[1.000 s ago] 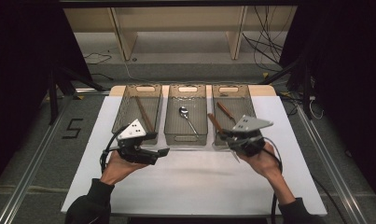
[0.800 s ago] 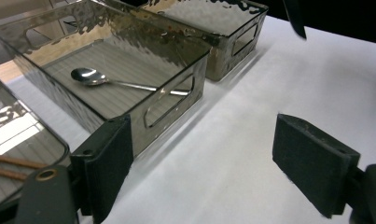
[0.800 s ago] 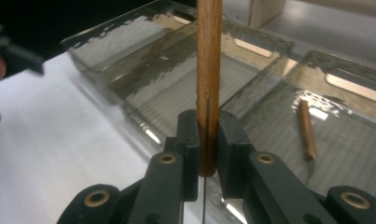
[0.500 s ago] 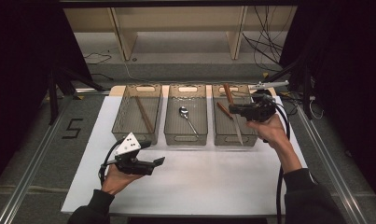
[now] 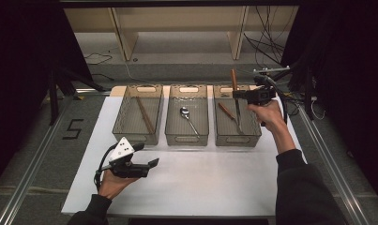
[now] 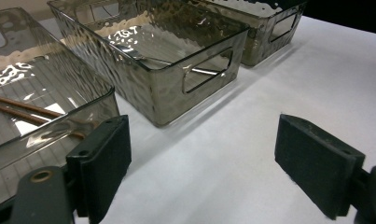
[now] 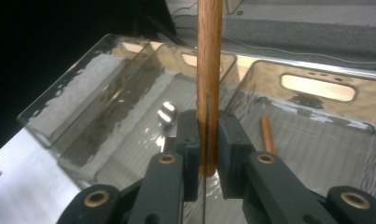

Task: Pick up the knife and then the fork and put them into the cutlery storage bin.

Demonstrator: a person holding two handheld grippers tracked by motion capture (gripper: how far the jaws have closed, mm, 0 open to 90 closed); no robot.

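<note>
My right gripper (image 5: 235, 95) has its fingers (image 7: 191, 140) closed tight on a wooden-handled knife (image 7: 209, 70); the handle stands upright between the pads, and the thin blade hangs down below them, over the right-hand bin (image 5: 252, 136); my right hand (image 5: 266, 114) holds the gripper raised above that bin's far half, forearm and dark sleeve coming in from the lower right; a second wooden-handled utensil (image 5: 225, 111) lies on that bin's floor.

My left gripper (image 5: 148, 156) has its fingers (image 6: 101, 154) standing wide apart with nothing between them, only bare white surface; it sits low over the near left part of the counter (image 5: 200, 183), pointing to the right, just in front of the left-hand bin (image 5: 125, 131); my left hand (image 5: 112, 183) cups it from beneath, the grey three-cornered plate on top.

Outward from there: three smoky see-through bins stand side by side across the far half of the counter; the left one holds brown chopsticks (image 5: 145, 115), the middle bin (image 5: 172, 131) a metal spoon (image 5: 188, 118); the counter is a white sheet over a wooden top; a black "5" (image 5: 73, 129) is marked on the grey floor to the left; metal rails run along both sides; behind stand pale wooden shelves (image 5: 177, 23) with loose cables (image 5: 266, 47) on the floor; dark curtains close in the room on either side.
</note>
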